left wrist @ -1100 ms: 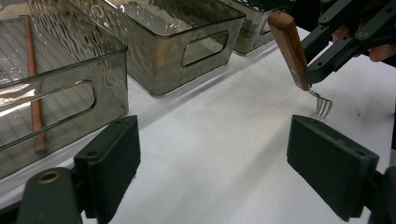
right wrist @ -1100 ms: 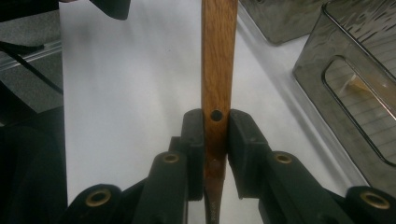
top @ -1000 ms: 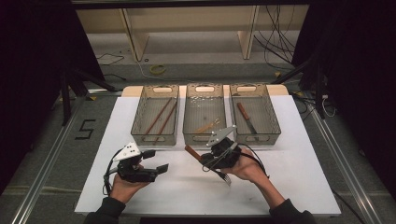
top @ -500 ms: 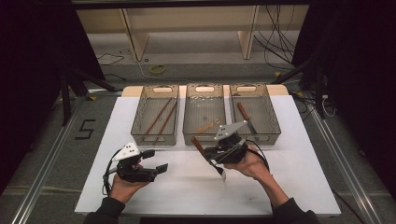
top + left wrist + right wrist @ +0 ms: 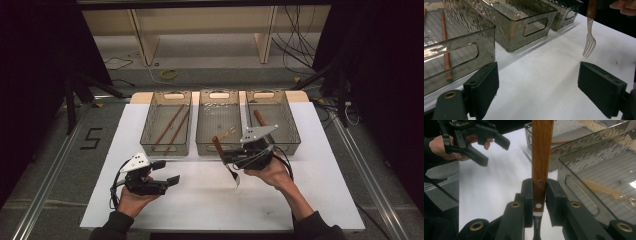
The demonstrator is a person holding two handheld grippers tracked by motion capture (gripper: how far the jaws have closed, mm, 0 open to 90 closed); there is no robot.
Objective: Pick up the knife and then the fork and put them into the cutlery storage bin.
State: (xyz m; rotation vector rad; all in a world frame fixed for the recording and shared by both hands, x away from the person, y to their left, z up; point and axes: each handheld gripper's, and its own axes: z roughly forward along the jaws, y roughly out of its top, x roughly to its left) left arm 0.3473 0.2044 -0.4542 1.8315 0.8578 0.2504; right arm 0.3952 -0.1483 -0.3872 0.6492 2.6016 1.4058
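White table top carries three smoked-plastic bins side by side at its far edge. Left bin holds two wooden chopsticks. Middle bin holds a pale spoon-like piece. Right bin holds a brown-handled utensil, type unclear.

Right gripper is just in front of the middle bin, jaws narrow, clamped on the wooden handle of a fork. Handle end is tilted up towards the bins, tines hang down above the table, not touching.

Left gripper hovers over the near left table area, jaws wide, nothing between them.
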